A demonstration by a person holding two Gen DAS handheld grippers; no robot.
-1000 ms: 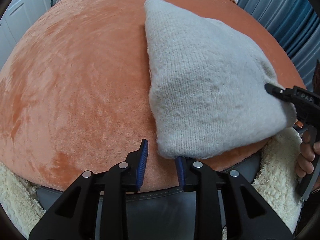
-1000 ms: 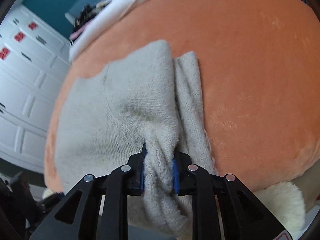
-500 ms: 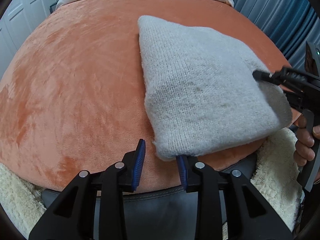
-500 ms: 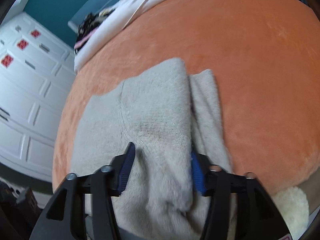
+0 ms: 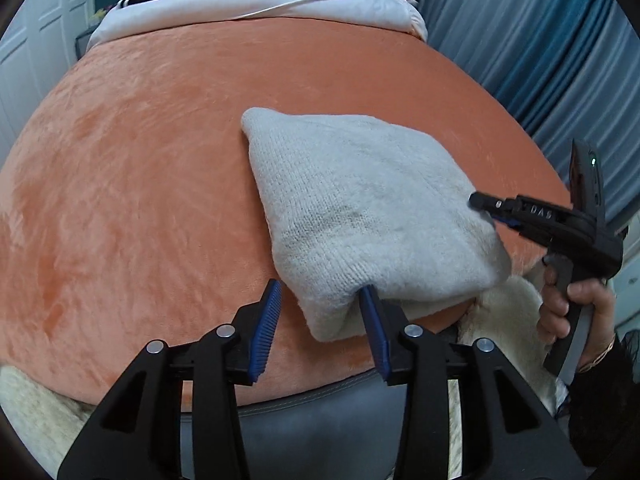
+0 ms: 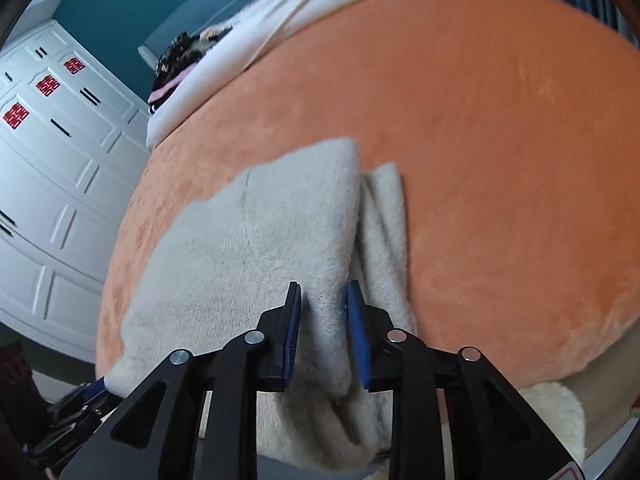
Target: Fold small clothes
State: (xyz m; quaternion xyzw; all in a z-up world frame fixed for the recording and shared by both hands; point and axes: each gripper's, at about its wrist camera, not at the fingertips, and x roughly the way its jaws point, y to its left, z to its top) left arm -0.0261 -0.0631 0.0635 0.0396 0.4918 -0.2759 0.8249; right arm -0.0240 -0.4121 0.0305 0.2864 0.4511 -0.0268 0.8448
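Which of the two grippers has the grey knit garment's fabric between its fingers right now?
Both do, jaws opening: the left gripper straddles the grey knit garment's near corner; the right gripper straddles its folded edge.

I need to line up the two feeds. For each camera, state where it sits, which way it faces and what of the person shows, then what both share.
Left wrist: on the left gripper, facing down over the grey knit garment on the orange blanket; its jaws are opening around the near corner; the right gripper and a hand show.
Right wrist: on the right gripper, facing down along the garment's folded edge, jaws opening around it.
Shared: garment, blanket, white bedding.
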